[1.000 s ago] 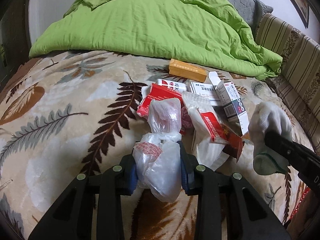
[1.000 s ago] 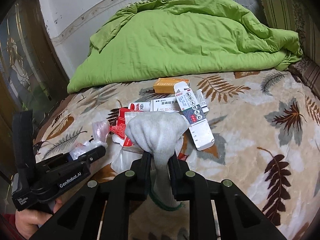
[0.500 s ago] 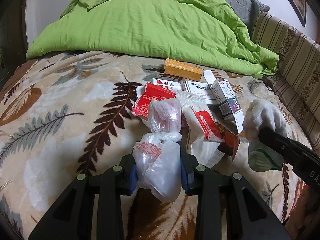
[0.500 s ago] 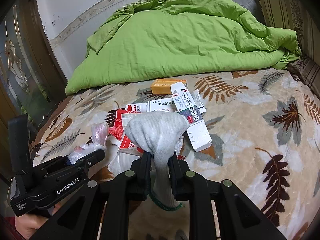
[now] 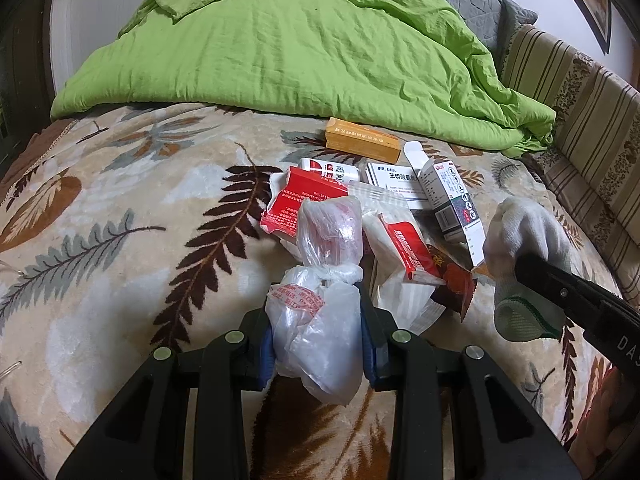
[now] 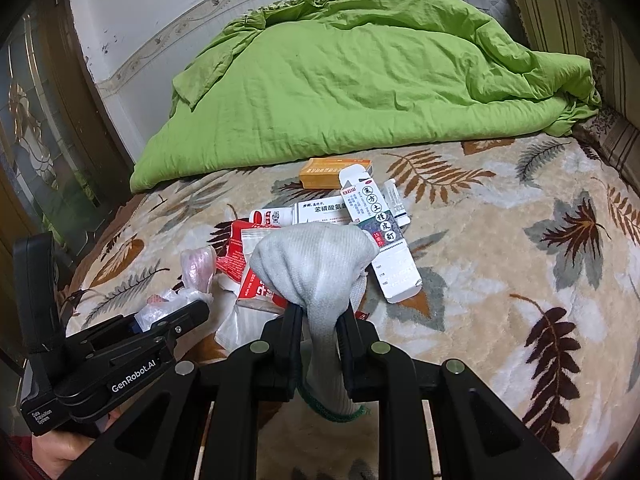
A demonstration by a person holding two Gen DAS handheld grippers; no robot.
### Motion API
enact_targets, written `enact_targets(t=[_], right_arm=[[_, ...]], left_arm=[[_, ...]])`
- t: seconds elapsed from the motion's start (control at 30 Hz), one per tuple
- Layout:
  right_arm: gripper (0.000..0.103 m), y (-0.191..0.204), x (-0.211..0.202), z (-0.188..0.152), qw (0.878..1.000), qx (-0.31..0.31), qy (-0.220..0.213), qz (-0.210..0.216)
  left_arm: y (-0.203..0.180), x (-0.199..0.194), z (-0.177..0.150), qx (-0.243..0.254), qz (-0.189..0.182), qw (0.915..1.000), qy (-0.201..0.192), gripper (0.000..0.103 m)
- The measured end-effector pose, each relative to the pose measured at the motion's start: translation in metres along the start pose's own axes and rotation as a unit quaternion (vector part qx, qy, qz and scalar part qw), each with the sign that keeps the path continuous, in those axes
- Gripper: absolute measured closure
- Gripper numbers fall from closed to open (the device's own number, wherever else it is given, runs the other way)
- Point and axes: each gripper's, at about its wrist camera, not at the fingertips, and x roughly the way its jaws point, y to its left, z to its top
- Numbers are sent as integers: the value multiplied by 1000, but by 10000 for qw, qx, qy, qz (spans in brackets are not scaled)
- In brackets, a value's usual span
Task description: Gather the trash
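Note:
My left gripper (image 5: 318,320) is shut on a knotted white plastic bag (image 5: 320,320) with red print, held just above the leaf-patterned blanket. My right gripper (image 6: 319,312) is shut on a grey-white sock (image 6: 316,268) with a green cuff, which bulges above the pads. That sock (image 5: 520,248) and the right gripper (image 5: 516,268) show at the right of the left wrist view; the left gripper (image 6: 200,306) with its bag (image 6: 160,304) appears at lower left of the right wrist view. Behind both lies a heap of trash: red-and-white wrappers (image 5: 296,204), a white medicine box (image 5: 396,180), an opened box (image 6: 380,240) and an orange box (image 5: 362,144).
A crumpled green duvet (image 5: 300,48) fills the back of the bed. A striped cushion or headboard (image 5: 580,120) runs along the right. A dark wooden and glass panel (image 6: 36,128) stands at the left. A hand (image 6: 60,448) holds the left gripper's handle.
Both grippers keep their hold and have hardly shifted. The view sits very slightly lower over the pile than a second ago.

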Motion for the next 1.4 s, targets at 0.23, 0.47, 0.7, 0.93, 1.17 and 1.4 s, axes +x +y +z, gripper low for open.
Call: enact_targets(t=[0.23, 0.47, 0.7, 0.93, 1.17, 1.4], right_arm=[[85, 0, 0, 0, 10000, -2, 3, -2], [85, -1, 1, 0, 10000, 17, 5, -9], [85, -3, 2, 0, 10000, 47, 20, -14], [85, -4, 0, 1, 10000, 89, -5, -21], [85, -7, -3, 2, 9998, 175, -33, 12], [85, -8, -2, 3, 9997, 233, -22, 28]], left_arm=[[0, 0, 0, 1, -6, 10000, -1, 70], [1, -1, 0, -2, -7, 10000, -4, 70], [1, -1, 0, 0, -22, 10000, 0, 70], [1, -2, 0, -1, -25, 10000, -6, 70], [-2, -4, 0, 10, -62, 10000, -20, 70], [-12, -4, 3, 60, -179, 9998, -55, 70]])
